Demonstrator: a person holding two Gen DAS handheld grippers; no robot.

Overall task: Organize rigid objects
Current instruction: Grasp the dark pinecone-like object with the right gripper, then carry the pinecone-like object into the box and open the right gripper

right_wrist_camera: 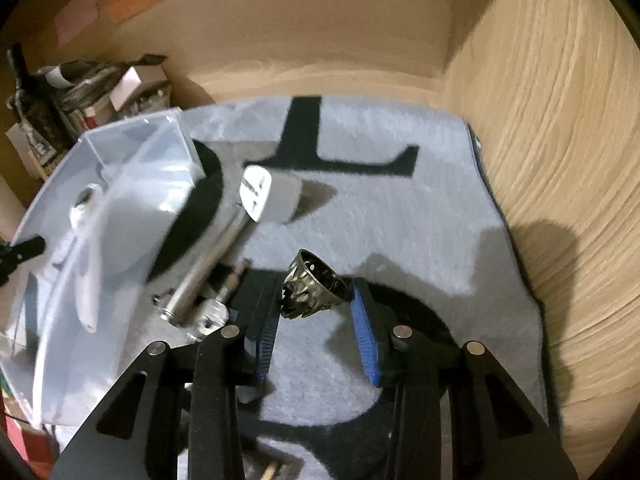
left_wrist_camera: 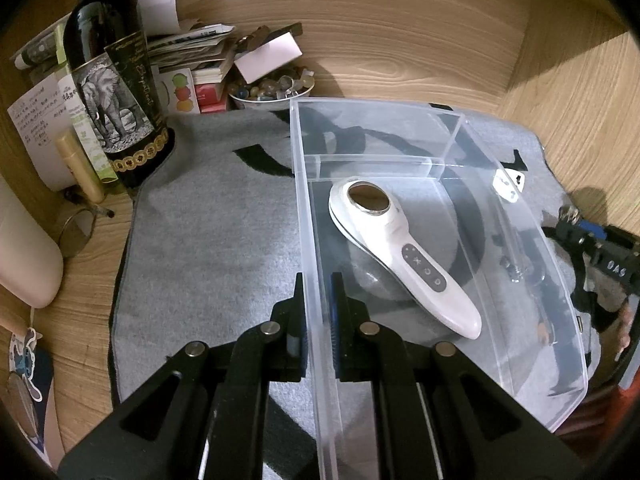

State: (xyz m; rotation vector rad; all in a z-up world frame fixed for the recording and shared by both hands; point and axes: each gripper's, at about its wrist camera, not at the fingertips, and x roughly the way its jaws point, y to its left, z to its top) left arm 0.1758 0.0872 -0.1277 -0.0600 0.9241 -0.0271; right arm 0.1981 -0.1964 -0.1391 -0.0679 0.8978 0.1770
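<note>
A clear plastic bin (left_wrist_camera: 452,148) stands on a grey mat (left_wrist_camera: 208,216) and holds a white handheld device (left_wrist_camera: 404,256). My left gripper (left_wrist_camera: 318,300) is shut on the bin's left wall. In the right wrist view my right gripper (right_wrist_camera: 316,308) is shut on a dark metal ring-like piece (right_wrist_camera: 314,288) just above the mat (right_wrist_camera: 400,216). The bin (right_wrist_camera: 132,184) with the white device (right_wrist_camera: 86,248) is to its left. A white plug adapter (right_wrist_camera: 268,194) and a silver metal tube (right_wrist_camera: 208,264) lie on the mat ahead of the right gripper. The right gripper (left_wrist_camera: 592,252) shows past the bin in the left wrist view.
A dark wine bottle (left_wrist_camera: 116,80), papers and boxes (left_wrist_camera: 192,48), a bowl of stones (left_wrist_camera: 272,88) and glasses (left_wrist_camera: 80,224) crowd the back left. Wooden walls (right_wrist_camera: 560,160) close the back and right. The adapter (left_wrist_camera: 508,184) shows through the bin's right wall.
</note>
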